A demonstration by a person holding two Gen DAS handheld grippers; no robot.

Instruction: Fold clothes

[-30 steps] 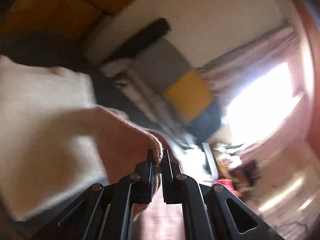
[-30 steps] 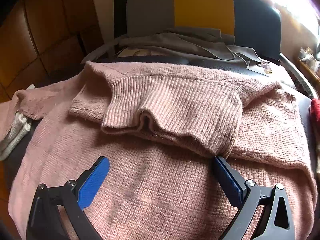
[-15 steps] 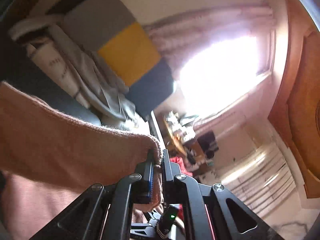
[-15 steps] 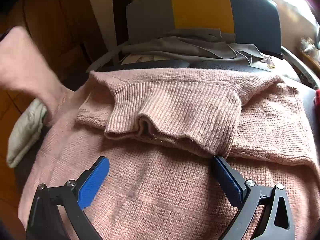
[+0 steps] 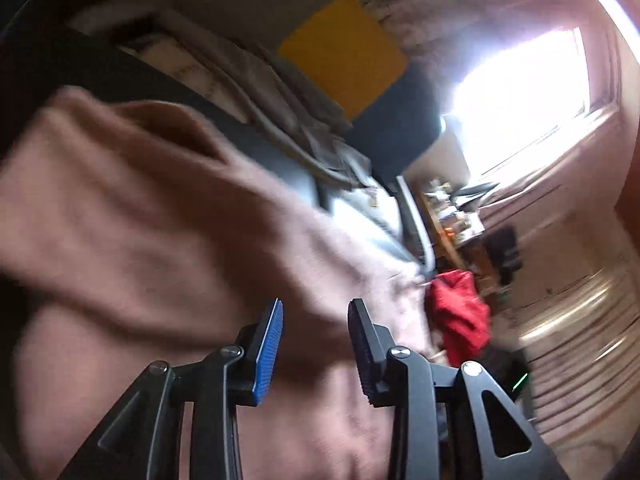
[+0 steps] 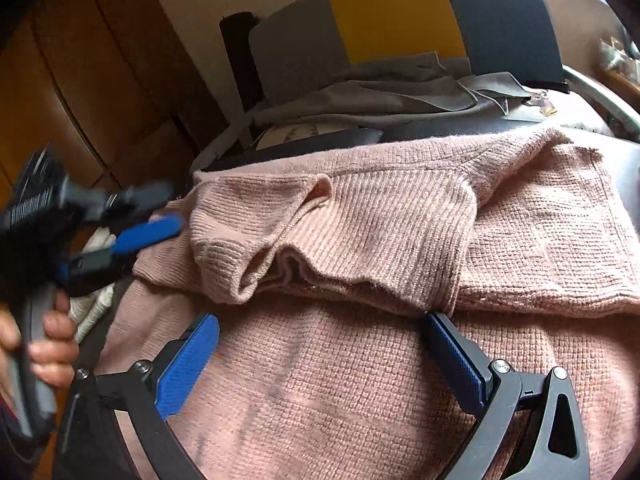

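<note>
A pink knit sweater lies spread over a dark seat, filling most of the right wrist view. One sleeve is folded across its chest, with the ribbed cuff resting at the left. My right gripper hovers just over the sweater's body, open wide and holding nothing. At the sweater's left edge my left gripper is open, held by a hand. In the left wrist view the left gripper stands open above blurred pink knit.
A grey garment is draped behind the sweater against a chair back with grey, yellow and navy panels. White cloth lies left of the sweater. A red garment sits at the right. Wooden panels line the left.
The left gripper carried the sleeve up and over, then opened and let it go across the sweater's chest, and drew back to the left. The right gripper stayed open in place.
</note>
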